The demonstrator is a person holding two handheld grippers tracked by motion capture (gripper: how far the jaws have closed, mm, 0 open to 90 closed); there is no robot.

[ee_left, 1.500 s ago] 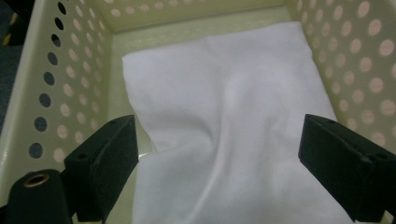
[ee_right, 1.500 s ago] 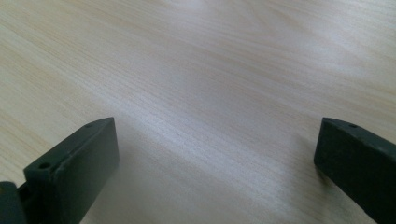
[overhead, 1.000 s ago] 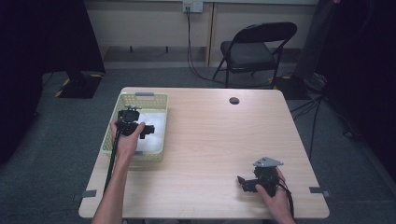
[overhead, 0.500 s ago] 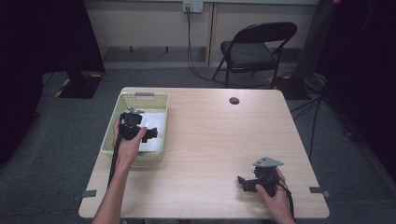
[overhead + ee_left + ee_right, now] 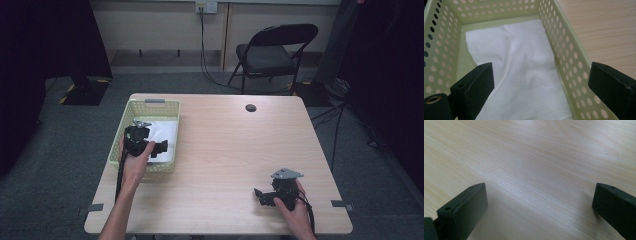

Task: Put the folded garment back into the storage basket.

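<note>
Lengthwise along the basket (image 5: 571, 65) lies the white cloth (image 5: 524, 75) — both tongs (image 5: 540, 87) (image 5: 540, 210) spread.

Black left gripper (image 5: 159, 148) and right gripper (image 5: 260, 195): 2 blocky jaws, grey plates, black cables.

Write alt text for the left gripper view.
The left tool is open above a white cloth lying inside a pale green perforated basket. Light wood table shows to the basket's right.
</note>
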